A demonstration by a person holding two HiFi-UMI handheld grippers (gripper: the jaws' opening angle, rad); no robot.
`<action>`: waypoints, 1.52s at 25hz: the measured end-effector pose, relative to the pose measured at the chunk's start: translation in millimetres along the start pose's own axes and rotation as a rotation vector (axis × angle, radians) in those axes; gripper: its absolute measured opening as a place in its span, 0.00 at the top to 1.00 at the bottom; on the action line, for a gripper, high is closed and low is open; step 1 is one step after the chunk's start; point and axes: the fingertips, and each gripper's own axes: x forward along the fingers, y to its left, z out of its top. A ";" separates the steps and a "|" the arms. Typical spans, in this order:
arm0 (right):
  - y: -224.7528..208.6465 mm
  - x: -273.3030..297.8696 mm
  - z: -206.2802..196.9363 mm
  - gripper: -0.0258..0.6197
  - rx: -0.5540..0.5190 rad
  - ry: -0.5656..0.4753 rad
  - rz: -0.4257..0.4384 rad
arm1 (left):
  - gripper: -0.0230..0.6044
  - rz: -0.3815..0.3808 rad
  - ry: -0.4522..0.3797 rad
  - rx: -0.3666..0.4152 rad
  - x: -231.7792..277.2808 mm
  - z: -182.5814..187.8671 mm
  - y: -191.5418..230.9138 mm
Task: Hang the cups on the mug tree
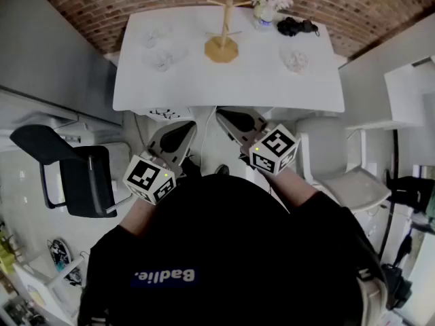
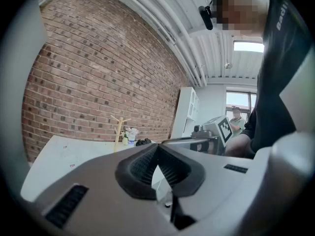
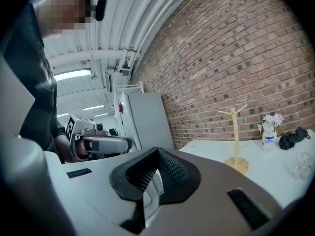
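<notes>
The wooden mug tree (image 1: 221,31) stands bare at the back middle of the white table (image 1: 224,87); it also shows as the mug tree (image 2: 118,129) and the mug tree (image 3: 235,142). Clear glass cups lie on the table: two at the left (image 1: 162,58) and one at the right (image 1: 295,60), the latter also seen as a glass cup (image 3: 300,165). My left gripper (image 1: 185,128) (image 2: 157,147) and right gripper (image 1: 225,116) (image 3: 157,151) hang side by side in front of the table's near edge, well short of the cups. Both are shut with nothing between the jaws.
A vase of flowers (image 1: 266,8) and a black bundle (image 1: 297,26) sit at the table's back right. A black chair (image 1: 75,175) stands at the left and a white chair (image 1: 340,175) at the right. A brick wall runs behind the table.
</notes>
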 end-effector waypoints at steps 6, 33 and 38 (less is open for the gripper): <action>2.6 7.9 2.1 0.91 0.003 0.001 0.003 | 0.96 0.011 -0.001 -0.008 -5.3 2.9 5.7; -23.1 104.2 20.4 0.91 0.006 0.039 0.006 | 0.96 0.040 -0.016 -0.019 -6.3 21.5 107.6; -30.9 143.2 26.6 0.91 -0.019 0.054 0.006 | 0.96 0.029 -0.035 -0.033 -6.7 25.8 147.5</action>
